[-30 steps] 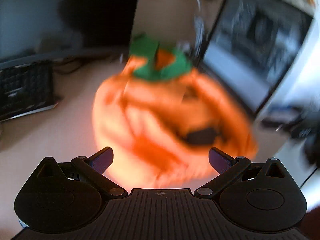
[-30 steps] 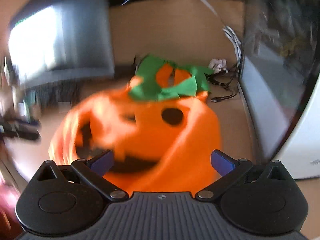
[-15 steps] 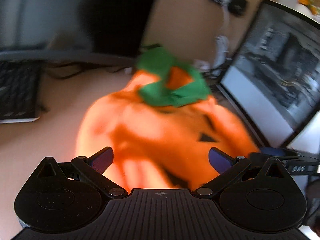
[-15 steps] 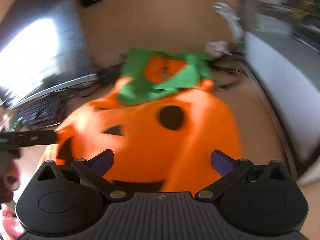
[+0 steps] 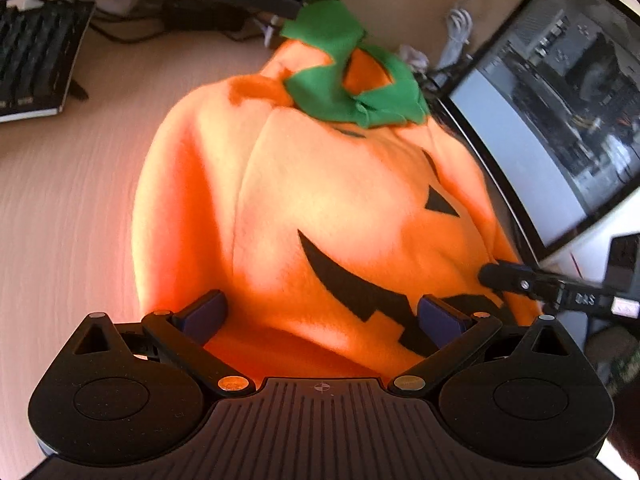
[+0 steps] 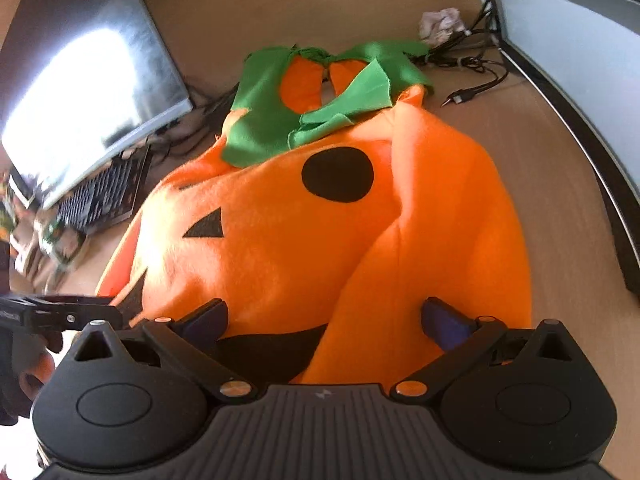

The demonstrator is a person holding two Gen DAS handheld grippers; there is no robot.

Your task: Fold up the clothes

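Left tool [image 5: 320,314] and right tool [image 6: 326,318] both spread wide, holding nothing; pumpkin costume [image 5: 320,216] on tabletop [image 5: 72,200] looks soft, light, floppy fleece; pinch near hem corners.

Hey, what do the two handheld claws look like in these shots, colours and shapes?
Both look alike. The left claw and right claw have matte black bodies with a ribbed centre plate, two rounded lobes, angled black link arms with brass-coloured pivot pins, and dark blue finger pads. A small emblem marks each plate's top edge.
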